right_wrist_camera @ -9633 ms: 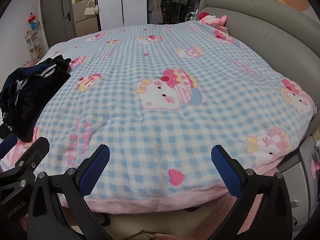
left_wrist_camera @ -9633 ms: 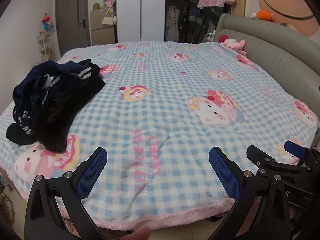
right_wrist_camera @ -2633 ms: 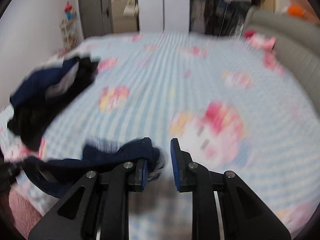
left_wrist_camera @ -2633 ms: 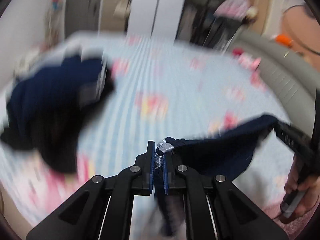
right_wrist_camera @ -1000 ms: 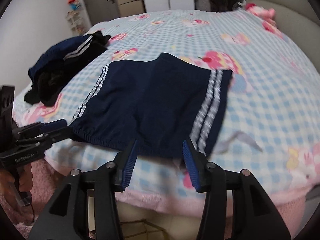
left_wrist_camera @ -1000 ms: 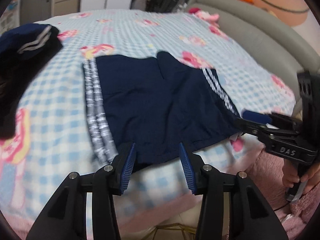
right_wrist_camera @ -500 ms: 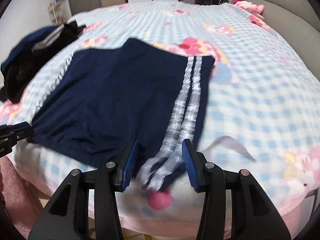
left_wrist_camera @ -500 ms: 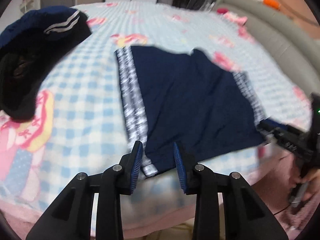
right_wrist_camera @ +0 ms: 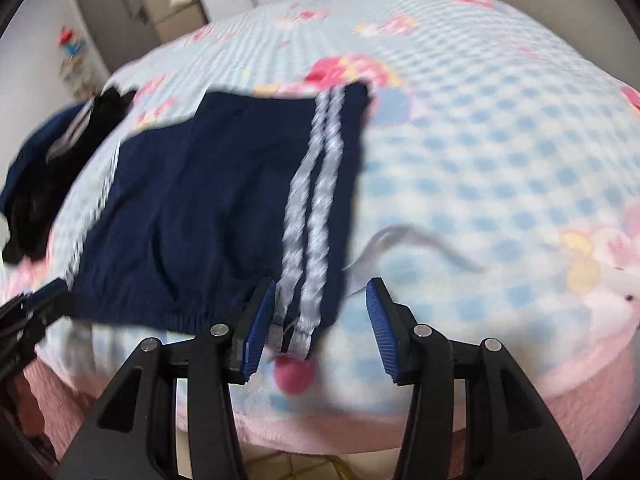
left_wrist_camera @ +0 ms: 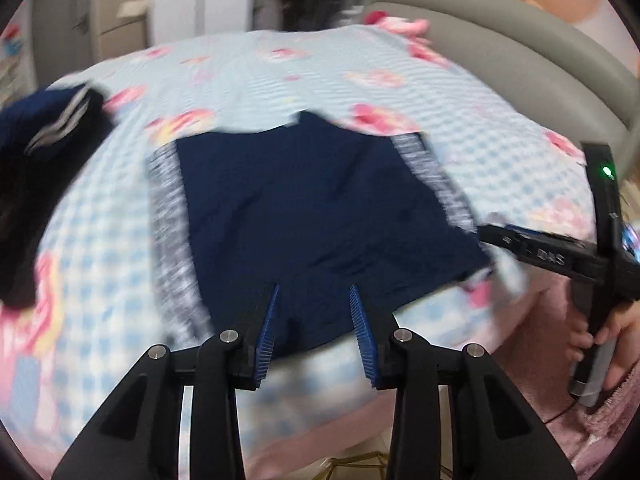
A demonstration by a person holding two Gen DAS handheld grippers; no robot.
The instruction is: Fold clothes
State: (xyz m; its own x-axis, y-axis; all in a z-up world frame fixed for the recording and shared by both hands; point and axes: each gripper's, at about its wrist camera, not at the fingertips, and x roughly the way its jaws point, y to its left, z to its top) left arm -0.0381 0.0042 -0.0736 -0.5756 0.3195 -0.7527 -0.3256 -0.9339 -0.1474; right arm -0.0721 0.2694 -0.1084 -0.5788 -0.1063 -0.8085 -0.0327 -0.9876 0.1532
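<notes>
Right wrist: both grippers (right_wrist_camera: 320, 316) (left_wrist_camera: 316, 320) unclenched over shorts (right_wrist_camera: 208, 208); clothes pile (right_wrist_camera: 44, 176) left.

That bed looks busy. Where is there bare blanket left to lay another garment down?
The widest free patch of checked blanket lies right of the navy shorts, toward the grey headboard. Another stretches beyond the shorts' leg openings, toward the wardrobe. The left side is crowded by the dark clothes pile, and both claws, left and right, hover at the near edge.
</notes>
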